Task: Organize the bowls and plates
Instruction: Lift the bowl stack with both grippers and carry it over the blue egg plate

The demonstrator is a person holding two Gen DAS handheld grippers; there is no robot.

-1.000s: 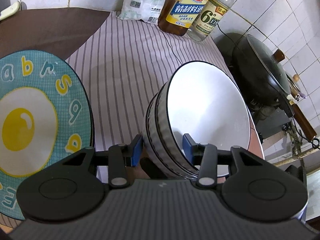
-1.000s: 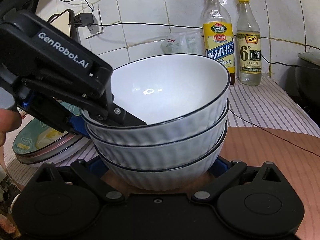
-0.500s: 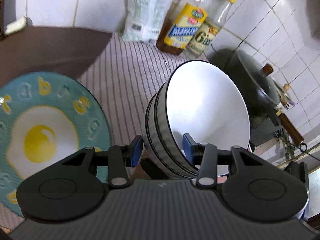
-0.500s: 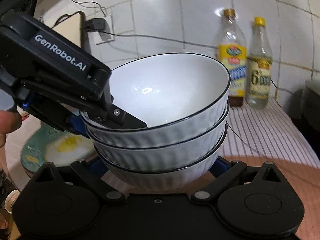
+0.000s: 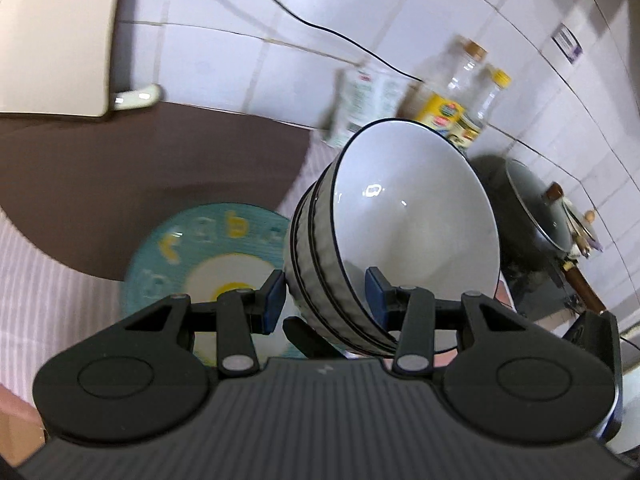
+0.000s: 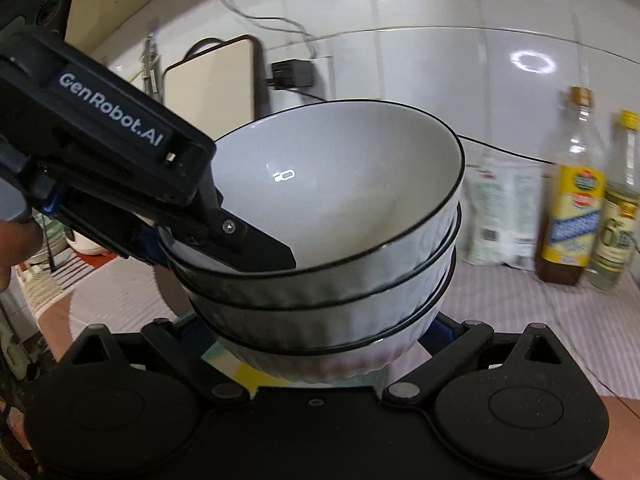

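"GenRobot.AI" marks the left claw pinching the bowl stack; right claw cradles its base.

From my left wrist camera, the stack of bowls sits between the fingers of my left gripper, above the egg plate, which lies to their left on the counter. Behind them two bottles stand against the tiled wall, a bag to their left, the lidded wok at right.
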